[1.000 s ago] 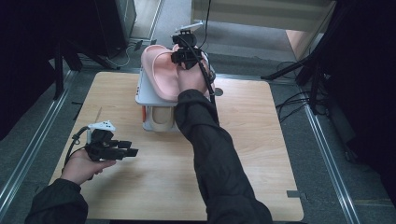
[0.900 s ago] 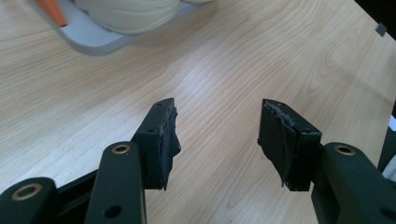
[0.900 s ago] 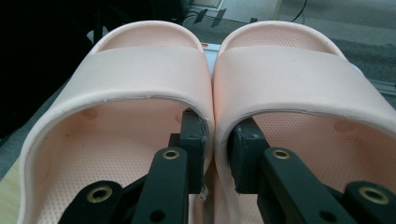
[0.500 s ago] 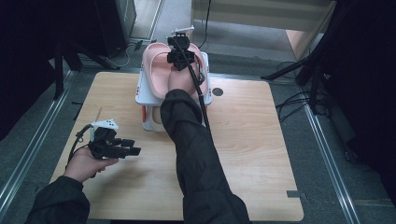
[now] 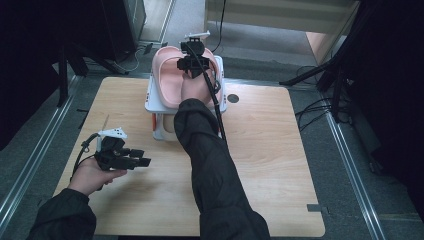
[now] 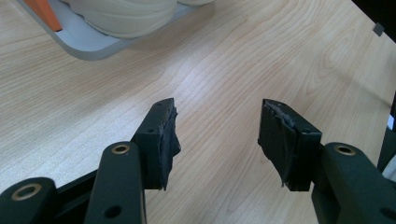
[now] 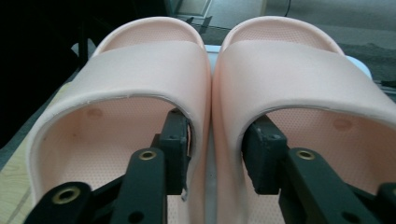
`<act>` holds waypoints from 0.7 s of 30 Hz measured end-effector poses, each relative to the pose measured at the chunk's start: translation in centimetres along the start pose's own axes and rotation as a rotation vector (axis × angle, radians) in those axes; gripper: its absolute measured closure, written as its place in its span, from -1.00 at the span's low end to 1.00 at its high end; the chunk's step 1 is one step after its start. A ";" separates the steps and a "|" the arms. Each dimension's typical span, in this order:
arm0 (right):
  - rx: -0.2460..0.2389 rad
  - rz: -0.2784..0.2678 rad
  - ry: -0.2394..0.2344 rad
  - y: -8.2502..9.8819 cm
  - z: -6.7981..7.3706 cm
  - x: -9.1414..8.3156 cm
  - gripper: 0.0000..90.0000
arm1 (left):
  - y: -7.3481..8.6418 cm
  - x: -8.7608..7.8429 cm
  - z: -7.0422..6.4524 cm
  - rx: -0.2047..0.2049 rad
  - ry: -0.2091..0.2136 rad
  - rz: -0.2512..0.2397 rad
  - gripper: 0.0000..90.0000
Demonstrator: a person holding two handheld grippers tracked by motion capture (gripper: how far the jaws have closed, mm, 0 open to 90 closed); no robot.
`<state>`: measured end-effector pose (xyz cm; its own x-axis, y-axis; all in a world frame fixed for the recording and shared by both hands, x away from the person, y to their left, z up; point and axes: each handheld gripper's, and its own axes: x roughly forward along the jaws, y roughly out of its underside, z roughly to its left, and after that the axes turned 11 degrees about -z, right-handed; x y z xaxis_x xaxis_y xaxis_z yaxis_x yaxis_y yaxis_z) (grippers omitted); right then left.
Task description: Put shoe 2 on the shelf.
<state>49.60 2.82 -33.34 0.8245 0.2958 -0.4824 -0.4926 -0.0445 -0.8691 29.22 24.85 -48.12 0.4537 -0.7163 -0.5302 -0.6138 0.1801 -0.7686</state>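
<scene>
Here we draw the right gripper (image 7: 215, 149), jaws just opened astride the pink foam slippers' (image 7: 205, 93) inner walls, straight back; left gripper (image 6: 217, 135) idles open.

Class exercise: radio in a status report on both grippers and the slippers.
Right hand-held gripper just opening, one jaw inside each pink slipper. Left hand-held gripper open over table. Nothing in the way.

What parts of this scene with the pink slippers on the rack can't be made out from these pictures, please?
- High view: the right slipper is mostly covered by the right hand-held gripper and the hand behind it.
- High view: the rack hides its lower shelf under the top tray and the sleeve.
- Left gripper view: the pale shoe is cut off by the top edge.
- Right gripper view: the pads reach under the straps, so contact is unclear.
</scene>
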 end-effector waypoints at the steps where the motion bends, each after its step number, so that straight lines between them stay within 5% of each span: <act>1: 0.006 0.006 -0.021 0.1 -0.1 -0.1 0.29 | 0.0 0.0 0.0 0.000 0.001 -0.002 0.02; 5: -0.008 0.007 -0.027 0.3 -0.1 -0.4 0.27 | 0.0 -0.1 0.1 -0.002 -0.004 -0.004 0.02; 21: -0.019 0.009 -0.176 1.3 -1.8 -3.1 0.22 | 0.1 -0.2 0.2 -0.008 -0.019 0.001 0.01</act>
<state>46.89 0.12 -33.15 0.7577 0.4575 -0.4654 -0.4934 -0.0652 -0.8674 29.21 25.16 -48.18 0.4657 -0.7028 -0.5377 -0.6196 0.1749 -0.7652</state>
